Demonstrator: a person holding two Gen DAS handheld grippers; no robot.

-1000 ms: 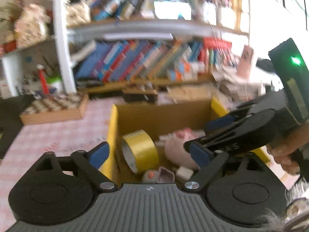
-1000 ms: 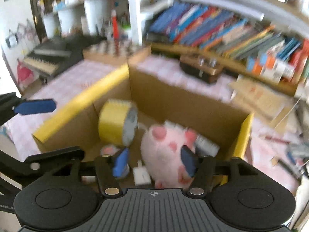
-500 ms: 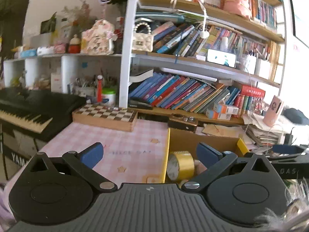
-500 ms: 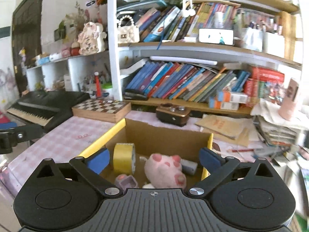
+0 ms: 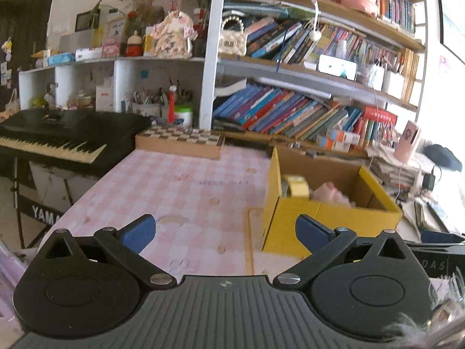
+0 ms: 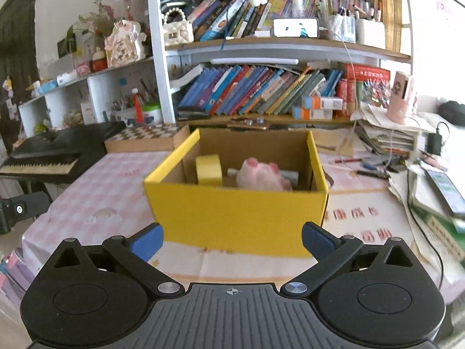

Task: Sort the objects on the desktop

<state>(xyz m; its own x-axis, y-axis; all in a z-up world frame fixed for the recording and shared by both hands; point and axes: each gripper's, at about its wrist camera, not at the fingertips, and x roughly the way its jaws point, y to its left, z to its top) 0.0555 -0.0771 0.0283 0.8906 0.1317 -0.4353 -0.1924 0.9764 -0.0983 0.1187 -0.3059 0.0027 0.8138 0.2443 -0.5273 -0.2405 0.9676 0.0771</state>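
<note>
A yellow cardboard box [image 6: 238, 218] stands on the pink checked tablecloth [image 6: 116, 180]. Inside it lie a roll of yellow tape [image 6: 208, 170] and a pink plush pig [image 6: 261, 176]. The box also shows in the left wrist view [image 5: 328, 221], with the tape [image 5: 296, 186] and the pig [image 5: 331, 193] in it. My right gripper [image 6: 231, 240] is open and empty, held back in front of the box's near wall. My left gripper [image 5: 225, 231] is open and empty, above the cloth to the left of the box.
A wooden chessboard box [image 5: 180, 142] sits at the back of the table. A black keyboard [image 5: 58, 136] stands to the left. Stacked papers, pens and a phone [image 6: 441, 186] crowd the right side. Bookshelves [image 6: 261, 93] run along the back.
Both grippers have pulled back and up out of the box. The right gripper opened wide and let go of the pink pig, which stays in the box.
</note>
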